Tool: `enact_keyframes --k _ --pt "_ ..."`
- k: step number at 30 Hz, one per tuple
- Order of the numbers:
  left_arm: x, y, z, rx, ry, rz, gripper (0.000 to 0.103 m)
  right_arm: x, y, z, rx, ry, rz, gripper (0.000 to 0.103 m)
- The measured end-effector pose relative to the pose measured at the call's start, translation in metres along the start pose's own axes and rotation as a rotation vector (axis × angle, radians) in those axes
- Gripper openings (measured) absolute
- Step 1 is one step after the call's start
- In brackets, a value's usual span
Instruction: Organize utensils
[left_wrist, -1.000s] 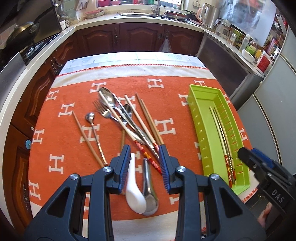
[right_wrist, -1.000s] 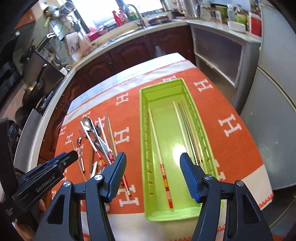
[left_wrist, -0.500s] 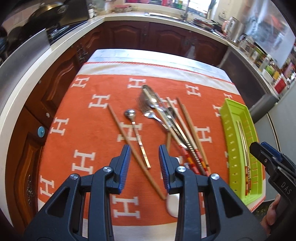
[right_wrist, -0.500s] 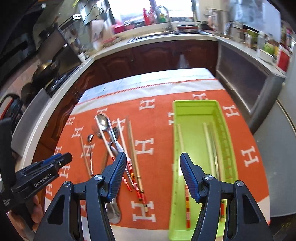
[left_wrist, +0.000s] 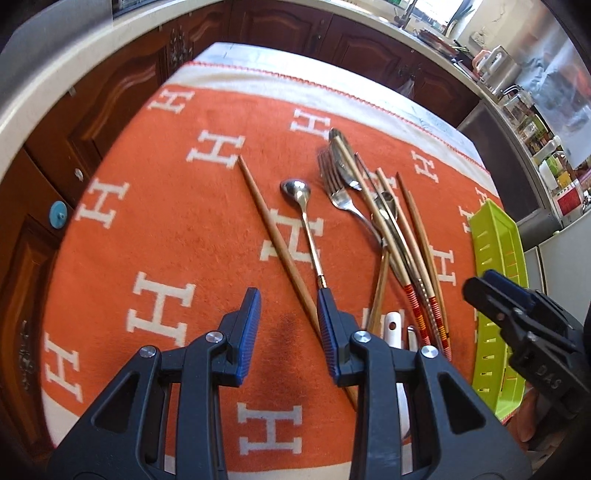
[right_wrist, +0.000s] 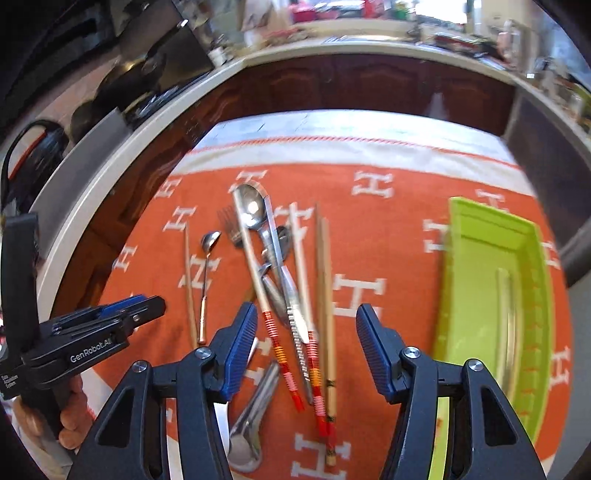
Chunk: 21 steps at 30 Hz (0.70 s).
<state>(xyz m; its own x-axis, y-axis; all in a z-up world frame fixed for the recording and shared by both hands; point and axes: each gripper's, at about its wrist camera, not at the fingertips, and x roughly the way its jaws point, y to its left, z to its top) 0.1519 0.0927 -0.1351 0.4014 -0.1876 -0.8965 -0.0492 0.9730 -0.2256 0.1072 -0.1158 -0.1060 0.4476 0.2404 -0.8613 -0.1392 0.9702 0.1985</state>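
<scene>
Orange cloth (left_wrist: 177, 229) with white H shapes covered the tabletop, and it was the biggest thing there. Next in size was the green tray (right_wrist: 491, 295), off to the right, with a few long sticks already lying inside it. The pile of utensils (right_wrist: 280, 280) lay in the middle of the cloth: spoons, a fork and chopsticks all crossed over each other. That was the tricky part. The right tool (right_wrist: 306, 332) hung over the striped chopsticks (right_wrist: 314, 369) with its jaws apart and gripping nothing; they had just been closing a little. If it pinched there, it could grab two or three pieces at once, or bump the others so they rolled away. The left tool (left_wrist: 288, 325) was also loose and empty, with bare cloth between its jaws. One wooden chopstick (left_wrist: 273, 236) ran just beside its right jaw, and a small spoon (left_wrist: 295, 190) lay next to that. A thin stick is hard to pinch flat off soft cloth, so it might have slipped or flipped up.
</scene>
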Motion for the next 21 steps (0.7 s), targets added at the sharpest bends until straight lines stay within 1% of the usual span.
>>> enact_keyframes --k 2,3,5,11,13,16,18,19,21 --pt "0.007 0.001 0.001 -0.010 0.011 -0.002 0.028 0.016 0.006 0.003 -0.018 0.020 -0.016 0.038" --pt "0.011 0.001 0.002 -0.014 0.016 -0.005 0.028 0.022 0.008 0.004 -0.034 0.029 -0.015 0.032" --pt "0.016 0.000 0.004 -0.016 0.022 -0.008 0.028 0.035 0.012 0.005 -0.063 0.048 -0.011 0.027" --pt "0.033 -0.008 0.006 -0.011 0.041 0.022 0.028 0.053 0.022 0.007 -0.149 0.063 0.021 0.026" --pt "0.035 -0.011 0.006 -0.002 0.027 0.041 0.028 0.055 0.026 0.006 -0.172 0.066 0.026 0.026" --pt "0.038 -0.018 0.006 0.013 0.018 0.078 0.028 0.064 0.033 0.006 -0.208 0.082 0.022 0.023" --pt "0.040 -0.021 0.006 0.022 0.011 0.101 0.028 0.070 0.035 0.006 -0.220 0.094 0.020 0.017" --pt "0.041 -0.023 0.006 0.029 0.007 0.113 0.027 0.074 0.035 0.006 -0.223 0.100 0.017 0.016" --pt "0.041 -0.023 0.006 0.036 0.002 0.132 0.023 0.083 0.034 0.007 -0.217 0.113 0.017 0.014"
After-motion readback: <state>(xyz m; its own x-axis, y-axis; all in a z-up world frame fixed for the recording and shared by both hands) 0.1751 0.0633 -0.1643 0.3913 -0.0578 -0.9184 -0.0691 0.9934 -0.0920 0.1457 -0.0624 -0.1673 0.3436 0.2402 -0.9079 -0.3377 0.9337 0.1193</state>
